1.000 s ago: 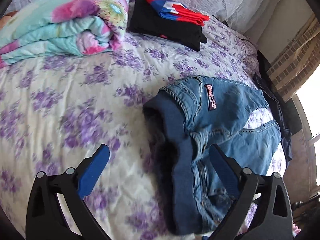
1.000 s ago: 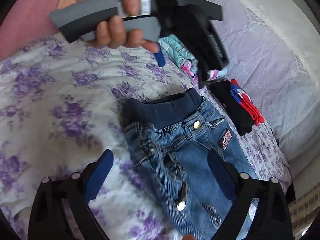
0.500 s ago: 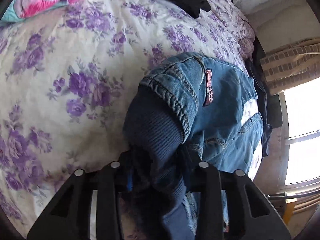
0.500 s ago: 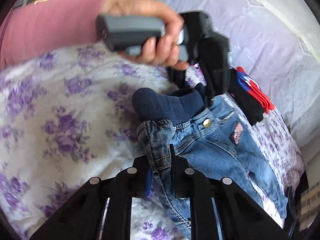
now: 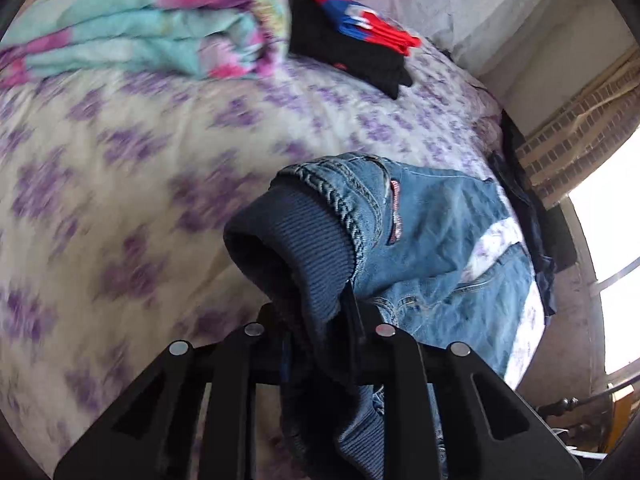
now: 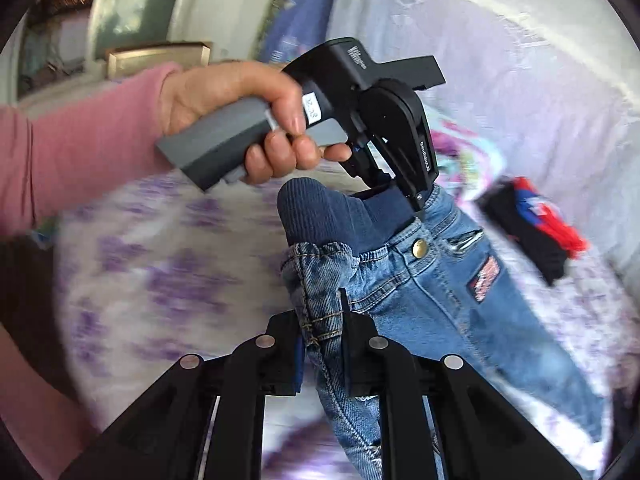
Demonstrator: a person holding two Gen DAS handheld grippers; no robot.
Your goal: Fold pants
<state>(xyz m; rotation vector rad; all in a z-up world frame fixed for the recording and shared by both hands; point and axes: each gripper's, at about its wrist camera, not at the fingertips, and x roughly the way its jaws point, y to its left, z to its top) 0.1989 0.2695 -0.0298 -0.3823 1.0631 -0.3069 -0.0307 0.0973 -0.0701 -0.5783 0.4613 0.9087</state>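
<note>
Above the bedspread point(image 5: 120, 208), jeans point(image 5: 432, 232) waistband-up between both grippers; legs trailing away.

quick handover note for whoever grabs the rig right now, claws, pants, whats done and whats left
Left claw: shut on the ribbed navy waistband of the jeans.
Right claw: shut on the denim edge of the jeans just below the waistband, near the brass button.
Jeans: waist end raised off the floral bedspread, legs trailing down toward the window side.
Done: both waist grips are on. No fold is visible yet.
Left: lay the jeans flat, fold them, probably set them by the folded clothes stack.
</note>
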